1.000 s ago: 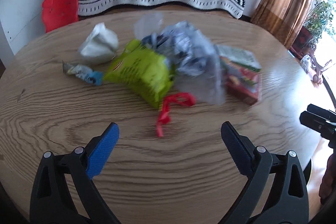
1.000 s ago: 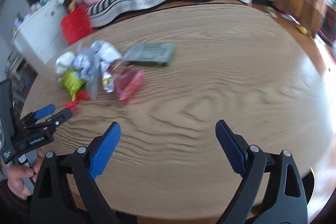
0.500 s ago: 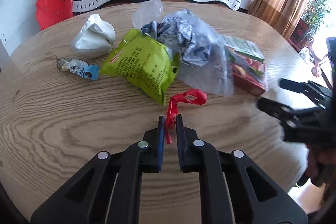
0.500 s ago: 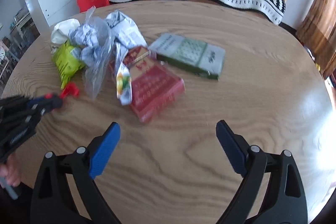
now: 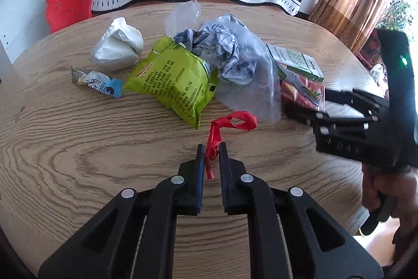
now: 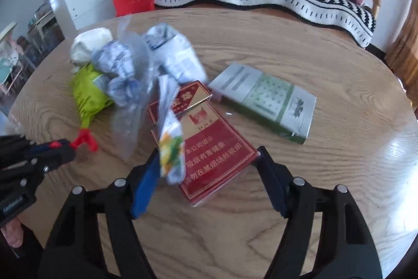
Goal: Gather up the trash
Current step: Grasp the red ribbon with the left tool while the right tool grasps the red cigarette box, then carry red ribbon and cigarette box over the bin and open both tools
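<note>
Since the earlier frame your left gripper [image 5: 210, 156] went from spread wide to pressed together on the tail of the red ribbon scrap [image 5: 230, 126], and your right gripper [image 6: 209, 166] swung in over the red cigarette carton [image 6: 209, 145]. At this moment the ribbon's lower end sat pinched between the left pads, its loop lying on the wooden table [image 5: 78, 148] just in front of the green snack bag [image 5: 175, 85]. Your right jaws were closing, one each side of the carton's near end, though they did not look pressed onto it; a small printed wrapper [image 6: 171, 148] lay across the carton against the left pad. To do this well you needed to square the right jaws to the carton's long sides before squeezing, so that the wrapper was caught with it rather than flicked off. The ribbon was thin and limp, so I judged a slow, straight lift safest. The crumpled clear plastic bag [image 5: 235, 62] and the green box [image 6: 263, 101] lay uncollected.
</note>
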{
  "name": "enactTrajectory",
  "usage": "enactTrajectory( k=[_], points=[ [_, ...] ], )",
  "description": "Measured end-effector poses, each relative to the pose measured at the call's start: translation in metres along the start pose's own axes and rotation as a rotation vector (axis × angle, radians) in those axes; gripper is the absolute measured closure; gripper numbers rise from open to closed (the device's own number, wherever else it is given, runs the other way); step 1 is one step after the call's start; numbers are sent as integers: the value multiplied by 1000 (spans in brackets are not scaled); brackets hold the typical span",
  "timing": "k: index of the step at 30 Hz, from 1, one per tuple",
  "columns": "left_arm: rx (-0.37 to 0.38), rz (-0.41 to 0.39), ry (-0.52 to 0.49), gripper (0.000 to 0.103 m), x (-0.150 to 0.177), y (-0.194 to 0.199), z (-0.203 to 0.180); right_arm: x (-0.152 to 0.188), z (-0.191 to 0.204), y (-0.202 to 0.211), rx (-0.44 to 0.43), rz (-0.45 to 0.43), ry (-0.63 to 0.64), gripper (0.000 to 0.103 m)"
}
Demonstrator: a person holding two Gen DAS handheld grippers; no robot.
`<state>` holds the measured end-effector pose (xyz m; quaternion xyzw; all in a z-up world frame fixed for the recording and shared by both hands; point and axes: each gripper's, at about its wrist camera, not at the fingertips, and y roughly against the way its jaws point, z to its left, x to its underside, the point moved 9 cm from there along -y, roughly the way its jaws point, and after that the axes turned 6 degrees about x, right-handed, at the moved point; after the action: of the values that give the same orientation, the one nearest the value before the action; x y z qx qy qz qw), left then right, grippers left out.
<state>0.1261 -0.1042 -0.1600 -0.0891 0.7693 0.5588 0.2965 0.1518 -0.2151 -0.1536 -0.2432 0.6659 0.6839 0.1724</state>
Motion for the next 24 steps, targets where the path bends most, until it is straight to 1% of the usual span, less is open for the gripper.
enactTrajectory(
  k=[3, 6, 10, 11, 12, 15, 20, 24],
  points=[
    [6, -6, 2, 93, -3, 2, -6, 12, -3, 10, 33, 14, 13, 36],
    [24, -19, -12, 93, -5, 7, -23, 29, -14, 28, 55, 20, 7, 36],
    [60, -28, -40, 93, -5, 12, -53, 60, -44, 63, 100, 28, -34, 36],
    [70, -28, -51, 93, -4, 13, -63, 67, -53, 71, 139, 23, -34, 36],
    [83, -29, -64, 93, -3, 13, -76, 75, -64, 84, 197, 14, -23, 36],
    [116, -30, -88, 93, 1, 15, -105, 95, -80, 111, 201, 0, -68, 36],
    [185, -24, -153, 93, 14, 16, -173, 135, -115, 156, 216, -6, -158, 36],
    [233, -7, -210, 93, 27, 14, -227, 174, -148, 185, 265, -4, -225, 36]
  ],
)
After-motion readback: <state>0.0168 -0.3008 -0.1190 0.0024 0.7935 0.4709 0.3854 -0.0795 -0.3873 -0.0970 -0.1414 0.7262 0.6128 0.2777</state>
